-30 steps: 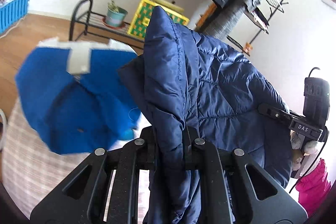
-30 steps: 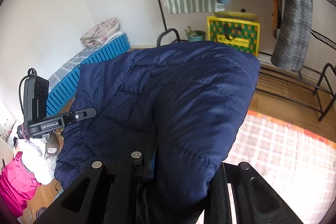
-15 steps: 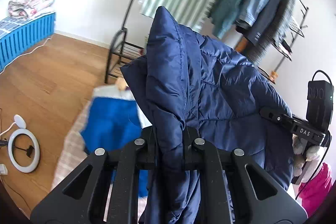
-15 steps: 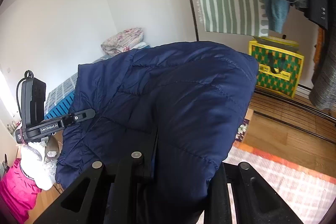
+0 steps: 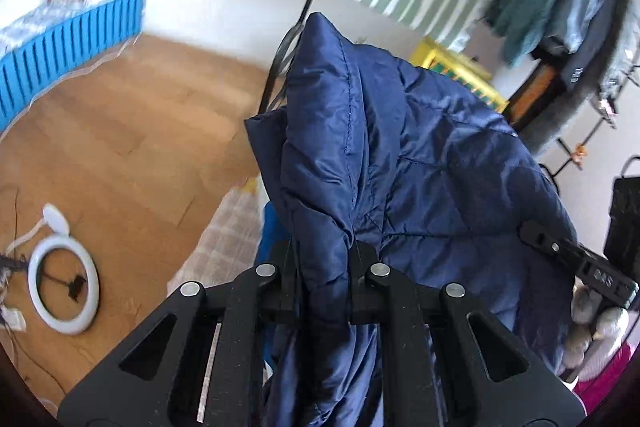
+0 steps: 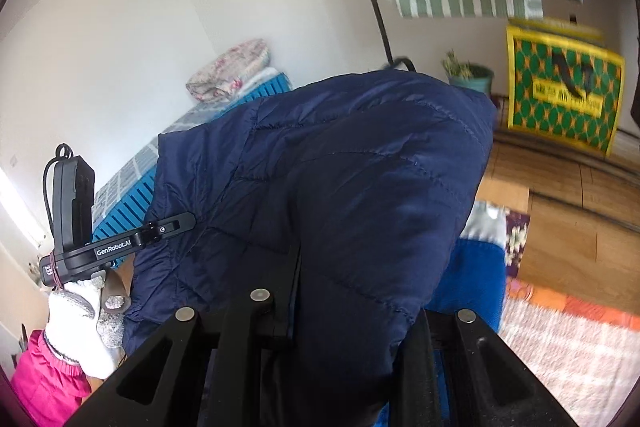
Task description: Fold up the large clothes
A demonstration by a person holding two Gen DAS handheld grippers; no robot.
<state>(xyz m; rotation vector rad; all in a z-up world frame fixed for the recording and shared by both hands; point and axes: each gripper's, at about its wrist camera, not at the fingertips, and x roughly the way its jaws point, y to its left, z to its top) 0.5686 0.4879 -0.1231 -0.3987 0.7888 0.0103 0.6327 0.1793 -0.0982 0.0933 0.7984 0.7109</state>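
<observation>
- Left wrist view: the left gripper (image 5: 324,263) was clamped tight on a bunched fold of the navy quilted jacket (image 5: 400,155), its two fingers pressed against the fabric from either side.
- The jacket was held up in the air, rising in a peak above the fingers and spreading to the right, with more of it hanging down between the gripper's arms.
- At the right edge, the other gripper's black body (image 5: 576,263) lay against the jacket's far side, with a white-gloved hand (image 5: 596,323) beneath it.
- Below the jacket lay a checked rug (image 5: 216,247) on the wooden floor (image 5: 120,131), with a white ring light (image 5: 60,283) on the floor to the left.
- Right wrist view: the right gripper (image 6: 344,291) was buried under the jacket (image 6: 340,179); one finger (image 6: 290,283) showed against the fabric, the other was covered, and the cloth passed between them, so it was closed on the jacket.
- The jacket draped over the gripper and stretched left to the left gripper's body (image 6: 120,243), held by a gloved hand (image 6: 80,315).
- A bright blue garment (image 6: 472,279) lay on the rug (image 6: 560,339) just behind the jacket.
- A yellow-green bag (image 6: 564,91) stood in the background on the right.
</observation>
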